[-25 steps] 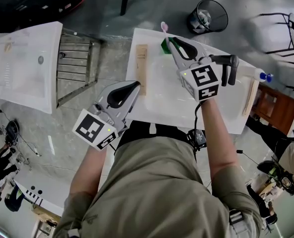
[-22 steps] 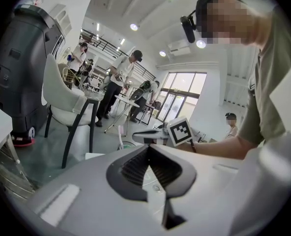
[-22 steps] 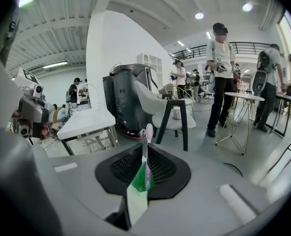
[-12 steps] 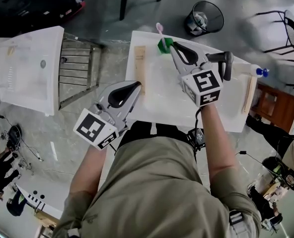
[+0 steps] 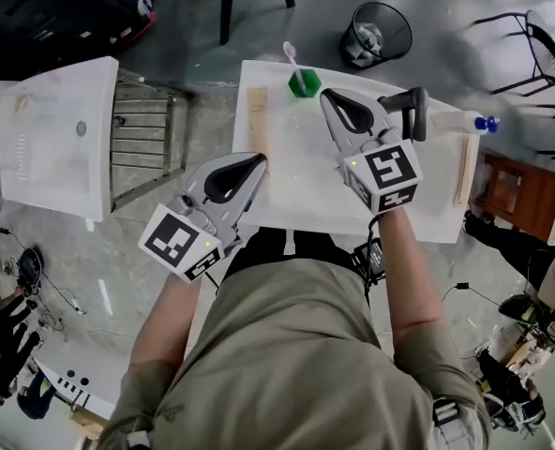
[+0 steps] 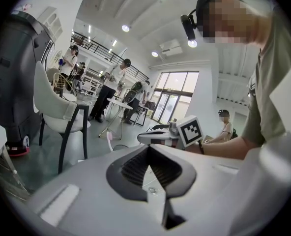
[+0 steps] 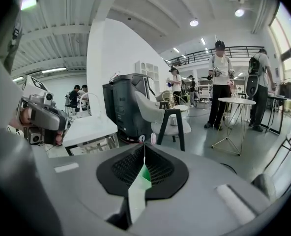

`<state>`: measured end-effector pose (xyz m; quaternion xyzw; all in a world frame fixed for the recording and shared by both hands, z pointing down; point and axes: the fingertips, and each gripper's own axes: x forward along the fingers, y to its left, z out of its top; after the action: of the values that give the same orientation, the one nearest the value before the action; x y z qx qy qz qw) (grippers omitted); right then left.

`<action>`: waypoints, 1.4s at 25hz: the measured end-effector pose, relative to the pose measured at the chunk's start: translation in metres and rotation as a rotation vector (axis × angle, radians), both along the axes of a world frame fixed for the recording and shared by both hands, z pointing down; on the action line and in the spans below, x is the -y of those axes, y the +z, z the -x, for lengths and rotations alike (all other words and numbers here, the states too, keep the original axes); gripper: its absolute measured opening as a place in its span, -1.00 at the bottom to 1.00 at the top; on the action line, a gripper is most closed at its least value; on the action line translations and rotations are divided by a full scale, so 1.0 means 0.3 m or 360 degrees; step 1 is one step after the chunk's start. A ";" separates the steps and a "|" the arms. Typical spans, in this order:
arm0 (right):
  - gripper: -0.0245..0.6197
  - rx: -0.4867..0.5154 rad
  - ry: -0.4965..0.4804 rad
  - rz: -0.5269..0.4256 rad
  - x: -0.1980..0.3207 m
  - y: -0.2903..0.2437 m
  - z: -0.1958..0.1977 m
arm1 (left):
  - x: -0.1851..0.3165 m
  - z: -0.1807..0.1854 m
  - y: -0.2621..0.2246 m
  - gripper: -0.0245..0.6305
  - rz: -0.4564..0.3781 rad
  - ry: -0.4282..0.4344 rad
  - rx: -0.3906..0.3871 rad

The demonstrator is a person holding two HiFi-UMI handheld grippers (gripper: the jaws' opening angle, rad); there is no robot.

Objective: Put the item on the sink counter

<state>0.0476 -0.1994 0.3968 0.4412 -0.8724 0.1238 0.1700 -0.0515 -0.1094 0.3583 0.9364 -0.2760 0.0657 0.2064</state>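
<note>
A green cup [image 5: 303,84] with a pink toothbrush [image 5: 292,61] in it stands upright at the far edge of the white sink counter [image 5: 437,209]. My right gripper [image 5: 326,96] hovers over the basin just right of the cup, apart from it, jaws shut and empty. In the right gripper view [image 7: 144,146] a sliver of the green cup [image 7: 144,173] shows through the slit and the toothbrush head [image 7: 153,138] peeks past the tips. My left gripper [image 5: 259,160] is shut and empty over the counter's left near side; the left gripper view [image 6: 148,149] shows nothing held.
A black faucet [image 5: 411,109] and a white spray bottle with a blue cap [image 5: 463,122] are at the counter's right. Pale strips lie along its left [image 5: 257,112] and right [image 5: 463,169] sides. A second sink [image 5: 48,139], a metal rack [image 5: 146,134] and a waste bin [image 5: 376,28] surround it.
My right gripper has drawn back from the green cup, which stays on the counter's far edge. The left gripper has held still.
</note>
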 end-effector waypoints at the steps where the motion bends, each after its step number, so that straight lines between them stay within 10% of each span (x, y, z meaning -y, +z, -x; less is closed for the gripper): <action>1: -0.87 0.0012 0.0007 -0.0023 -0.004 -0.012 -0.002 | -0.004 -0.004 -0.003 -0.91 -0.0004 0.0005 0.0000; 35: -0.89 0.0135 0.0200 -0.0059 -0.319 -0.135 -0.183 | -0.157 -0.150 -0.067 -0.91 -0.0084 0.0191 0.0033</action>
<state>0.1025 -0.1038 0.3564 0.4925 -0.8516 0.1365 0.1167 -0.0065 -0.0622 0.3383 0.9557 -0.2229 0.0802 0.1745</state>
